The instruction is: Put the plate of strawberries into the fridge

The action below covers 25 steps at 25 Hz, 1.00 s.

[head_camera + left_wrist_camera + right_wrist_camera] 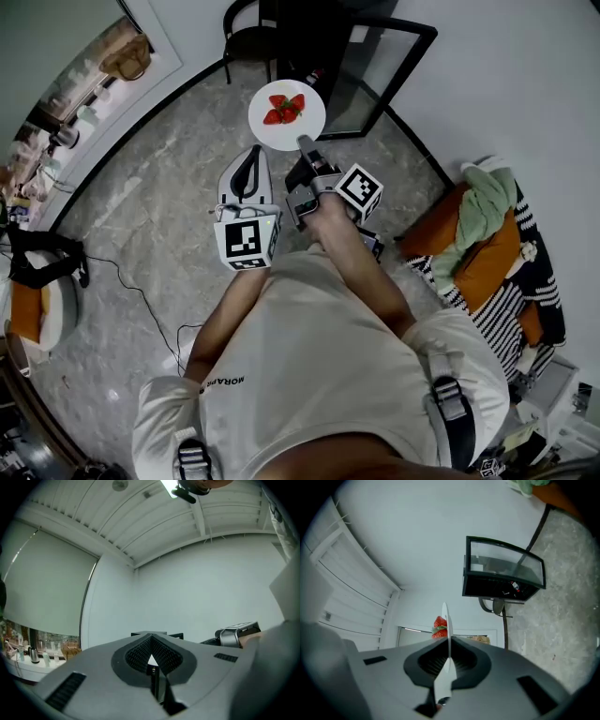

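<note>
A white plate (287,114) with a few red strawberries (284,108) hangs above the marble floor. My right gripper (307,145) is shut on its near rim. In the right gripper view the plate (446,634) shows edge-on between the closed pads, with the strawberries (440,626) on its left side. Beyond it stands the small black fridge (375,66), its glass door (506,569) swung open. My left gripper (246,173) sits beside the right one, to its left. It is shut (152,656) with nothing in it and points at a bare wall.
A black chair (248,33) stands left of the fridge. An orange sofa with a green cloth (483,216) and a striped blanket lies at the right. A black bag (42,258) and a cable (141,295) lie on the floor at the left.
</note>
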Each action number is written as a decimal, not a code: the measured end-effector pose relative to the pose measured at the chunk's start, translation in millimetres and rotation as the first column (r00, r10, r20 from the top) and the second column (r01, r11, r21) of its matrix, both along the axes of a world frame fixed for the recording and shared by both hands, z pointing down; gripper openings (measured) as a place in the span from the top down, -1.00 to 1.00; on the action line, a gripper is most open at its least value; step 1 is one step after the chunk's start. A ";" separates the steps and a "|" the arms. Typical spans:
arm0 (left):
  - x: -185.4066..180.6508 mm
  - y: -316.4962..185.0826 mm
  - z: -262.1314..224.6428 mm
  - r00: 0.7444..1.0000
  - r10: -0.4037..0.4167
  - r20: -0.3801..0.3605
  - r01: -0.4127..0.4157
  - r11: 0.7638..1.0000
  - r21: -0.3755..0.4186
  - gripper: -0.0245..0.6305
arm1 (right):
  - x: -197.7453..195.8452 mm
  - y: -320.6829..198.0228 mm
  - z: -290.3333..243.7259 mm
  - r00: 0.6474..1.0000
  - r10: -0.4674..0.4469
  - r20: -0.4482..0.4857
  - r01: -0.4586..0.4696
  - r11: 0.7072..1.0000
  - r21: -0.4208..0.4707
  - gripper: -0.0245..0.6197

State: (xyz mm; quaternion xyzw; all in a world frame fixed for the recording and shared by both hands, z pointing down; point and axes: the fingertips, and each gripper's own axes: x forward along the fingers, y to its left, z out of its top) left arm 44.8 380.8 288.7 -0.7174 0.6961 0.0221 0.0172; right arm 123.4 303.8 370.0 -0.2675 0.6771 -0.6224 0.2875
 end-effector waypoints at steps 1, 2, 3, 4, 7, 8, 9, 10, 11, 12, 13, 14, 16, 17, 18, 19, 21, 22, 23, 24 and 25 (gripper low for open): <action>0.3 -0.7 -0.1 1.000 -0.001 -0.001 0.001 1.000 -0.001 0.92 | 0.2 -0.5 0.2 1.000 -0.001 -0.001 0.001 1.000 -0.002 0.85; 0.4 -1.1 -0.5 1.000 -0.001 -0.002 0.001 1.000 -0.002 0.92 | 0.2 -0.9 0.3 1.000 -0.002 -0.004 0.002 1.000 -0.004 0.85; 0.1 -1.2 -1.2 1.000 -0.002 -0.001 0.002 1.000 -0.002 0.92 | -0.2 -0.6 0.6 1.000 -0.003 -0.010 0.003 1.000 -0.008 0.86; -0.3 -0.9 -1.9 1.000 -0.002 0.001 0.002 1.000 -0.002 0.92 | -0.5 0.0 1.2 1.000 -0.002 -0.016 0.002 1.000 -0.014 0.86; 1.8 -1.7 -0.7 1.000 -0.004 0.006 0.004 1.000 -0.006 0.92 | 2.2 -1.3 1.8 1.000 0.009 0.001 -0.009 1.000 -0.019 0.86; 3.7 -2.9 0.8 1.000 -0.005 0.007 0.005 1.000 -0.009 0.92 | 4.4 -2.7 2.2 1.000 0.012 0.006 -0.012 1.000 -0.018 0.86; 5.5 -4.2 2.4 1.000 -0.006 0.008 0.006 1.000 -0.013 0.92 | 6.7 -3.8 3.1 1.000 0.014 0.005 -0.014 1.000 -0.019 0.86; 7.3 -5.6 3.6 1.000 -0.006 0.010 0.007 1.000 -0.016 0.92 | 9.0 -5.0 3.8 1.000 0.015 0.001 -0.015 1.000 -0.023 0.86; 9.1 -7.3 4.4 1.000 -0.007 0.013 0.007 1.000 -0.020 0.92 | 11.1 -6.4 3.8 1.000 0.015 -0.001 -0.015 1.000 -0.026 0.86; 11.2 -9.2 5.1 1.000 -0.007 0.014 0.007 1.000 -0.023 0.92 | 12.8 -8.3 3.0 1.000 0.015 0.003 -0.015 1.000 -0.026 0.86; 13.0 -11.0 5.8 1.000 -0.007 0.014 0.007 1.000 -0.025 0.92 | 14.7 -10.2 2.6 1.000 0.014 0.005 -0.014 1.000 -0.026 0.86; 14.6 -12.8 6.6 1.000 -0.008 0.014 0.008 1.000 -0.026 0.92 | 16.7 -12.0 3.4 1.000 0.013 0.001 -0.013 0.999 -0.029 0.86; 16.3 -16.2 7.7 1.000 -0.011 0.015 0.011 1.000 -0.024 0.92 | 18.9 -15.6 4.4 1.000 0.011 0.001 -0.011 0.999 -0.031 0.86; 16.5 -18.2 8.3 1.000 -0.012 0.017 0.013 1.000 -0.024 0.92 | 18.6 -17.8 3.6 1.000 0.009 0.010 -0.009 1.000 -0.028 0.86; 16.6 -20.7 9.1 1.000 -0.013 0.018 0.014 1.000 -0.026 0.92 | 18.0 -20.2 2.9 1.000 0.007 0.016 -0.007 1.000 -0.026 0.86; 16.9 -24.2 10.2 1.000 -0.015 0.018 0.015 0.999 -0.030 0.92 | 18.0 -23.3 2.9 1.000 0.004 0.020 -0.004 1.000 -0.027 0.86; 20.4 -36.4 13.3 1.000 -0.021 0.017 0.022 0.999 -0.039 0.92 | 21.5 -34.9 5.2 1.000 -0.002 0.023 0.003 0.999 -0.033 0.86; 23.8 -44.6 15.2 1.000 -0.026 0.017 0.026 0.999 -0.042 0.92 | 25.1 -43.2 7.3 1.000 -0.006 0.023 0.007 0.999 -0.037 0.86; 27.4 -52.0 17.0 0.999 -0.031 0.018 0.031 0.999 -0.043 0.92 | 28.9 -50.9 9.5 1.000 -0.009 0.023 0.010 0.999 -0.040 0.86; 30.2 -56.7 18.2 0.999 -0.034 0.020 0.035 0.998 -0.043 0.92 | 31.7 -55.8 10.8 1.000 -0.012 0.023 0.013 0.999 -0.041 0.86; 31.5 -58.0 18.7 0.999 -0.035 0.023 0.036 0.998 -0.042 0.92 | 32.8 -57.2 11.0 1.000 -0.013 0.024 0.014 0.999 -0.041 0.86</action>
